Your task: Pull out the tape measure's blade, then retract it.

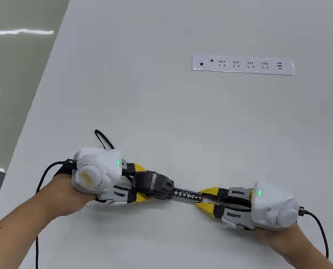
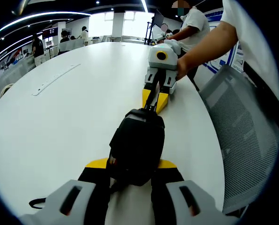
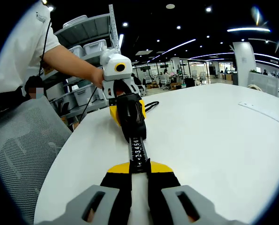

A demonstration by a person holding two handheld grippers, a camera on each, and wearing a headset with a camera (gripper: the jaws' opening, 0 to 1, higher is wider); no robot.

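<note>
Item: tape measure [image 1: 155,185], blade [image 1: 187,195] partly drawn, at 6 o'clock on table [image 1: 155,84].
Rigid case [image 2: 137,145] clamped in left gripper [image 1: 140,182]; thin, likely springy blade pinched by right gripper [image 1: 203,200], 3 o'clock side; grip tip firmly.

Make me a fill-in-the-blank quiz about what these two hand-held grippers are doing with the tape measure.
1. The left hand-held gripper is shut on the tape measure's ____ case.
2. The right hand-held gripper pinches the numbered ____, which is pulled partly out.
3. Beyond them a ____ power strip lies on the table.
Missing words: black; blade; white.
</note>
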